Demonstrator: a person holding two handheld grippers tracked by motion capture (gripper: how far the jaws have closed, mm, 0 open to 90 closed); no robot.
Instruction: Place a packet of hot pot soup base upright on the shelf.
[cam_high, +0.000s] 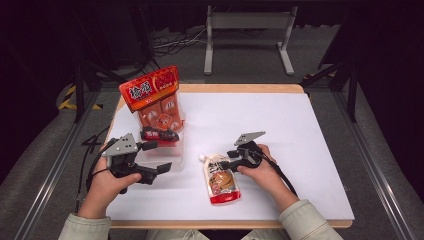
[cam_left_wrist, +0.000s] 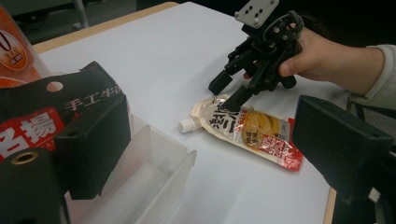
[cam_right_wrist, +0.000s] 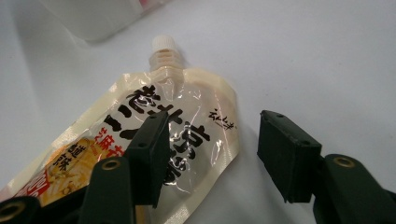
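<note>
Spout pouch (cam_high: 221, 179): lies flat on the white table (cam_high: 280, 125), toward the near edge, about midway between left and right corners. White cap points to the far-left; red bottom seam faces the near edge. Cream top, black lettering, orange-red picture lower down.
Right gripper (cam_high: 229, 158): over the pouch's upper part, near the cap. Jaws spread wide, gripping nothing. In the right gripper view one jaw stands over the printed face, the other over bare table just beside the pouch's edge. Contact with the pouch: cannot tell.
Right hand (cam_high: 262, 170): wrapped round the gripper's handle, just right of the pouch.
Left gripper (cam_high: 159, 156): near the table's left edge, jaws wide apart, holding nothing.
Clear bin (cam_left_wrist: 154, 179): just left of the pouch, by the left gripper.
Orange snack bag (cam_high: 156, 102): stands upright in the bin, toward the far-left corner.
Dark packet (cam_high: 159, 134): lies at the foot of the snack bag; red label with white characters.
</note>
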